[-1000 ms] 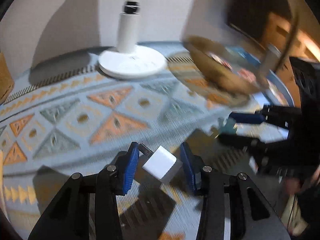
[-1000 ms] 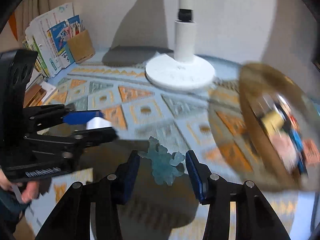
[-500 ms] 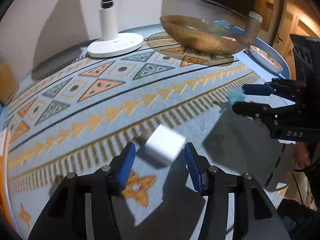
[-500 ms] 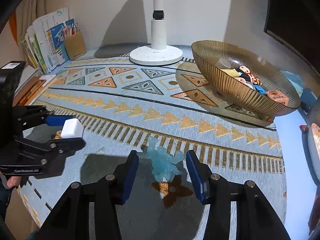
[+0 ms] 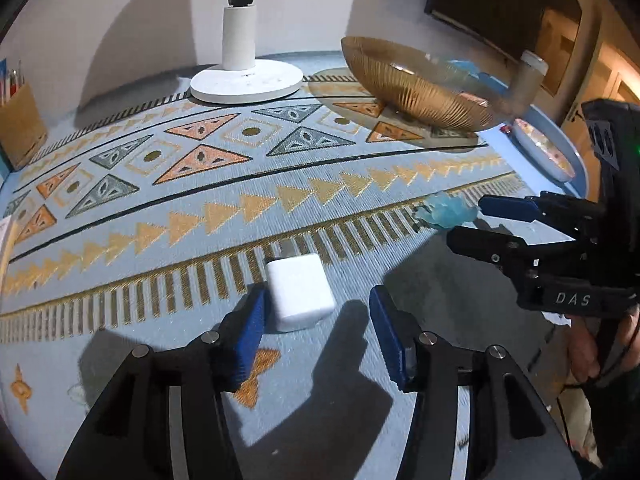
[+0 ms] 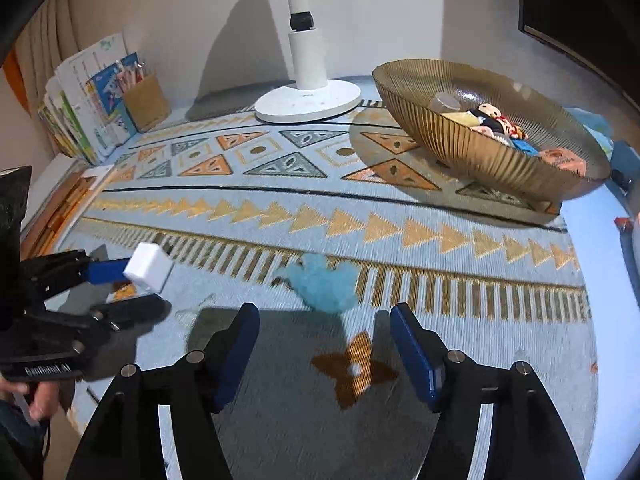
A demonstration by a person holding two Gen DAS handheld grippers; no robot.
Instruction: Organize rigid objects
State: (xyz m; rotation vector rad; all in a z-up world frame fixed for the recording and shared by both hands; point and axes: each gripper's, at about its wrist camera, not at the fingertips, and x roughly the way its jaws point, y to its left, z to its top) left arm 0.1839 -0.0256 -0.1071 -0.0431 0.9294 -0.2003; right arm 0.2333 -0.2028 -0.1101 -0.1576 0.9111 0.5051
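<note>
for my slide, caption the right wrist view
Right claw opening over blue toy on the patterned cloth.

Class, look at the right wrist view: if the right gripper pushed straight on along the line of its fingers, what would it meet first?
Most likely the pale blue bumpy toy, lying on the patterned tablecloth just ahead of the right gripper, whose jaws are opening with nothing between them. The gripper points downward, so it might reach the cloth itself; depth is unclear.

Left wrist view: close above the patterned desk [image 5: 240,200], angled down and forward along its own claw. Right wrist view: likewise close and angled down, from alongside. Shared: white lamp base [image 5: 246,86] [image 6: 308,100], gold bowl [image 5: 420,84] [image 6: 480,128], each other's claw.
</note>
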